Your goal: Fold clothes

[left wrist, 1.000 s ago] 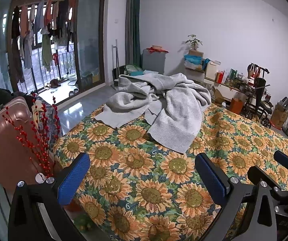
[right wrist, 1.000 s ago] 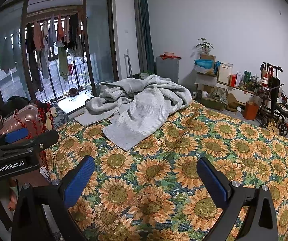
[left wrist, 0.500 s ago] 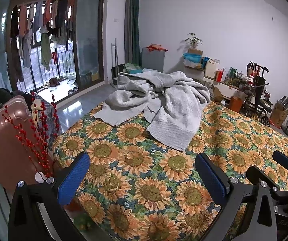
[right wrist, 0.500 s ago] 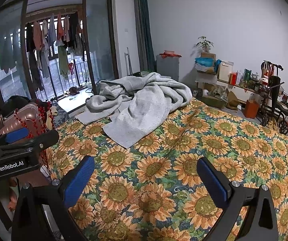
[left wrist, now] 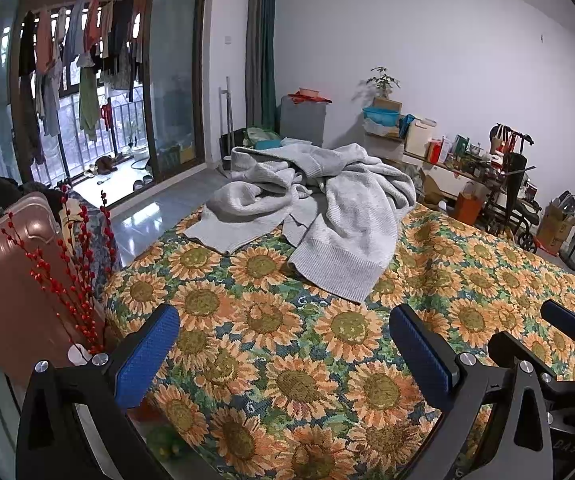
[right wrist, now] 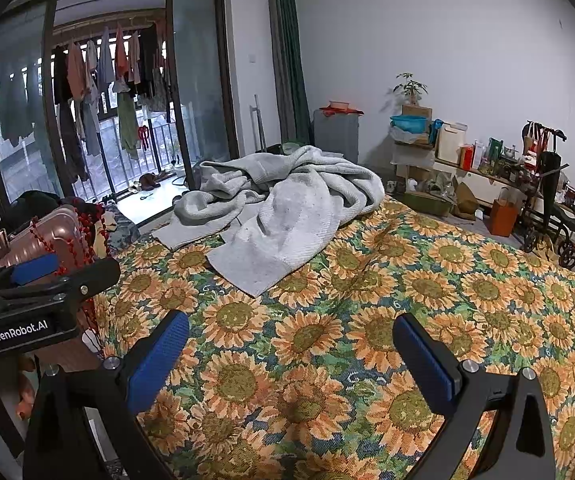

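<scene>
- Lying in a crumpled heap at the far end of the bed, the pale grey knitted garment (left wrist: 327, 208) has one ribbed hem spread flat toward the camera and another flap trailing to the left.
- It rests on the orange-and-green sunflower-patterned bedspread (left wrist: 271, 320), whose nearer half is bare.
- The left gripper (left wrist: 283, 344), black-framed with blue padded fingers (left wrist: 147, 356), hovers above the near edge of the bedspread, its jaws spread wide with nothing between them.
- The right gripper (right wrist: 291, 352) is of the same build and likewise gapes wide and empty, well apart from the garment (right wrist: 287, 208).
- In the right wrist view the left gripper (right wrist: 35, 276) shows at the left edge, level with the bed's corner.
- A rose-gold hard-shell suitcase (left wrist: 3, 264) stands left of the bed, with a spray of red berry branches (left wrist: 71, 260) in front of it.
- Beyond the bed, clothes hang on a balcony line (left wrist: 79, 52) behind a glass sliding door, and a cluttered low shelf (left wrist: 459, 160) runs along the white wall.
</scene>
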A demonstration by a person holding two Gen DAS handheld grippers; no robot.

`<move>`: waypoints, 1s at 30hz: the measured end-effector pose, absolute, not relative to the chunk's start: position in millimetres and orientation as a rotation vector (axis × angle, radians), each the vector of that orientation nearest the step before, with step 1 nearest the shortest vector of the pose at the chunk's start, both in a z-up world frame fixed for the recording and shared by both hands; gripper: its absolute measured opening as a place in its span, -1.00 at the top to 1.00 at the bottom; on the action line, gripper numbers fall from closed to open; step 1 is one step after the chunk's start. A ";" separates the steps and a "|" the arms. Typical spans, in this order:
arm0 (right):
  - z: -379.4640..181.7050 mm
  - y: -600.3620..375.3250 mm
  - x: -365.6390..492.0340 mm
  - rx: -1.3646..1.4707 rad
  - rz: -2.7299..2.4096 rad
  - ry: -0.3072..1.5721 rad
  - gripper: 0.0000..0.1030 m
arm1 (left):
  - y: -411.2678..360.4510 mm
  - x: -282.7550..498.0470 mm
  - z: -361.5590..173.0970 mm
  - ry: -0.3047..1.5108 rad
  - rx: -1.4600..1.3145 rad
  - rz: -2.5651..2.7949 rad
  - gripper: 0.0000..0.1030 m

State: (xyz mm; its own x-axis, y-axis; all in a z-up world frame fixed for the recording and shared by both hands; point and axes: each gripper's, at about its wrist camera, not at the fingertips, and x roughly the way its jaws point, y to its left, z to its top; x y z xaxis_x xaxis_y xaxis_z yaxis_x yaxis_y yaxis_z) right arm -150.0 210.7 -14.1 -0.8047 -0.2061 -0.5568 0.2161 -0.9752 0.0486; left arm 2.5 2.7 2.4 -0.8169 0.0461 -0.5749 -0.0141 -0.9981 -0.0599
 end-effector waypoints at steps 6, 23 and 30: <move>-13.1 210.9 -149.1 0.854 -2.790 0.027 -1.00 | 3.7 2.9 3.0 -0.078 -0.935 2.959 -1.00; -12.7 212.2 -148.3 0.855 -2.791 0.025 -1.00 | 3.4 4.1 1.4 -0.076 -0.973 2.991 -1.00; -12.7 212.9 -148.0 0.860 -2.792 0.024 -1.00 | 4.1 6.7 4.2 -0.091 -0.946 2.982 -1.00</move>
State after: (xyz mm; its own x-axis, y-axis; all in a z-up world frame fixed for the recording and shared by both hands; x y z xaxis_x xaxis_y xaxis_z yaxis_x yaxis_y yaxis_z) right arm -148.0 212.9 -12.7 -0.8045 -0.2040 -0.5578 0.2134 -0.9757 0.0491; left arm 6.7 4.1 4.2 -0.8173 0.0289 -0.5755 0.0061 -0.9983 -0.0588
